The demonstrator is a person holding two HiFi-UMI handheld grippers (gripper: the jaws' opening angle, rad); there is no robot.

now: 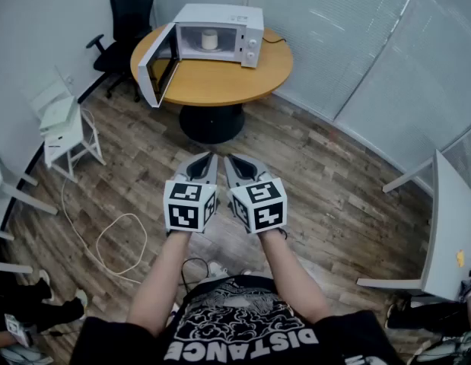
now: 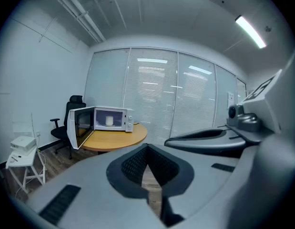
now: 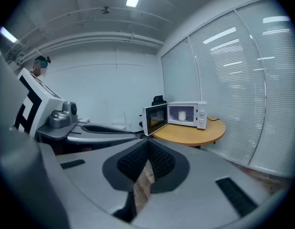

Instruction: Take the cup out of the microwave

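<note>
A white cup [image 1: 210, 39] stands inside a white microwave [image 1: 235, 23] whose door [image 1: 160, 65] hangs wide open to the left. The microwave sits on a round wooden table [image 1: 220, 82] across the room. My left gripper [image 1: 207, 161] and right gripper [image 1: 231, 161] are held side by side in front of me, far short of the table. Both point toward it, shut and empty. From the left gripper view, the cup [image 2: 109, 121] shows beyond the shut left gripper [image 2: 147, 148]. In the right gripper view the cup [image 3: 182, 115] sits past the shut right gripper [image 3: 148, 144].
A black office chair [image 1: 131, 17] stands left behind the table. A white step rack [image 1: 64, 126] and a loose cable loop [image 1: 117, 242] lie on the wood floor at the left. White desks [image 1: 450, 230] line the right side, with blind-covered glass walls behind.
</note>
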